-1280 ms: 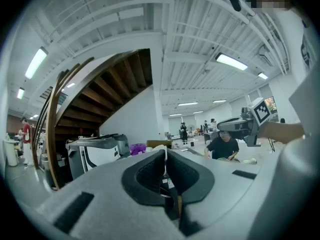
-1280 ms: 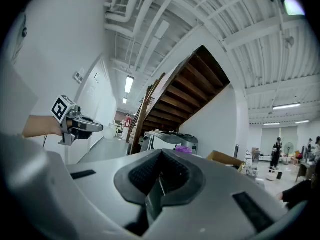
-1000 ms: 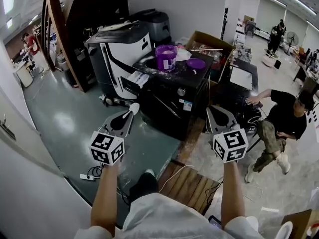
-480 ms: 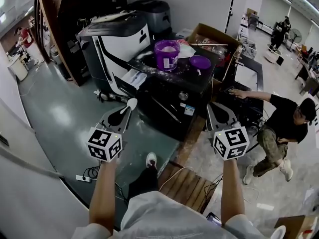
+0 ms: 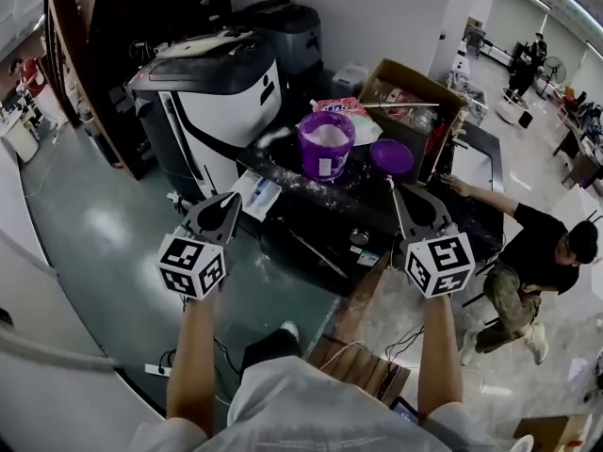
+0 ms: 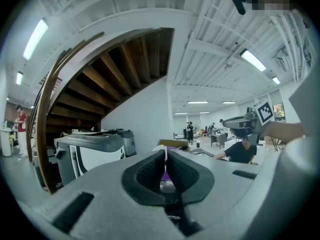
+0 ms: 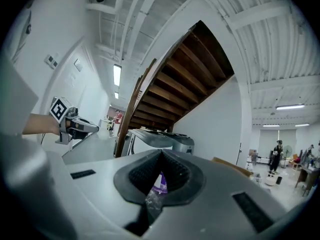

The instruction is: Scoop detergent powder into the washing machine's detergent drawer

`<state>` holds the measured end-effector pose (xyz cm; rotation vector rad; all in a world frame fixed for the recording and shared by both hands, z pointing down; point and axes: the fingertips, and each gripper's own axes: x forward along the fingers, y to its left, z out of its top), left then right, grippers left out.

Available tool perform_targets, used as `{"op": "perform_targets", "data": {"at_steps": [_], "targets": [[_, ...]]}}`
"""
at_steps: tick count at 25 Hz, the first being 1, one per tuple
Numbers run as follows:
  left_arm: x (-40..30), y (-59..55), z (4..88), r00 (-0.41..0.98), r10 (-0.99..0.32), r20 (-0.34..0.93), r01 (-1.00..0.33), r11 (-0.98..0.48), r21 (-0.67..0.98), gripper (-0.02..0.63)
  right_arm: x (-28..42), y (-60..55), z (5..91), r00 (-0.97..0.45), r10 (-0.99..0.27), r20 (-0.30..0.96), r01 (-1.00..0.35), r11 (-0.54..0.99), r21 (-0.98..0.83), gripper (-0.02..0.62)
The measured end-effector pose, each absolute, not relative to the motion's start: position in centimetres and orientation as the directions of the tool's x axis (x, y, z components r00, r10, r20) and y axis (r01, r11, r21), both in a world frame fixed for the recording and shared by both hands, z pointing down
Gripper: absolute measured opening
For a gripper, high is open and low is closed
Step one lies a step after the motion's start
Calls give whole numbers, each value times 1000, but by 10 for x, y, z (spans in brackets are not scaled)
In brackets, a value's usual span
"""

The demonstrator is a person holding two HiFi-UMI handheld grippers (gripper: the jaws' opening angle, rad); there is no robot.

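A purple tub (image 5: 326, 145) full of white powder stands on top of the black washing machine (image 5: 311, 217). Its purple lid (image 5: 391, 156) lies to the right of it, and spilled powder dusts the top. A white drawer (image 5: 256, 194) sticks out at the machine's left front. My left gripper (image 5: 236, 197) hovers in front of that drawer, shut with nothing in it. My right gripper (image 5: 393, 186) is shut and empty in front of the lid. The tub shows as a purple sliver behind the closed jaws in the left gripper view (image 6: 165, 176) and in the right gripper view (image 7: 160, 183).
A white and black machine (image 5: 212, 92) stands left of the washer. An open cardboard box (image 5: 415, 88) sits behind it. A person (image 5: 542, 252) sits on the floor at the right, one hand reaching to the washer. A wooden pallet (image 5: 363, 367) lies by my feet.
I have stepped closer to the washing machine, which now sits lower and nearer in the head view. Both grippers moved forward with me and stayed shut. The seated person's arm shifted along the machine.
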<state>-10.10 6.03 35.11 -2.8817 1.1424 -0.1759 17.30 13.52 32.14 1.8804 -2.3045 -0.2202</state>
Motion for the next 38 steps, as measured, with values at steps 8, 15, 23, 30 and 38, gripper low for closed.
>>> {"op": "perform_targets", "data": {"at_steps": [8, 15, 23, 30, 38], "targets": [[-108, -54, 336, 743, -659, 120, -658, -751, -47, 14, 167, 31, 298, -118, -992, 40, -977, 123, 172, 5], [-97, -97, 326, 771, -622, 133, -628, -779, -4, 14, 167, 0, 283, -79, -994, 72, -980, 90, 175, -6], [-63, -128, 322, 808, -574, 131, -577, -817, -18, 14, 187, -29, 295, -28, -994, 102, -992, 41, 122, -8], [-23, -155, 320, 827, -546, 134, -544, -837, -58, 14, 213, -50, 302, -25, -994, 102, -993, 37, 115, -8], [42, -179, 322, 846, -497, 193, -487, -868, -99, 14, 246, -72, 318, -73, -989, 128, -984, 93, 154, -6]]}}
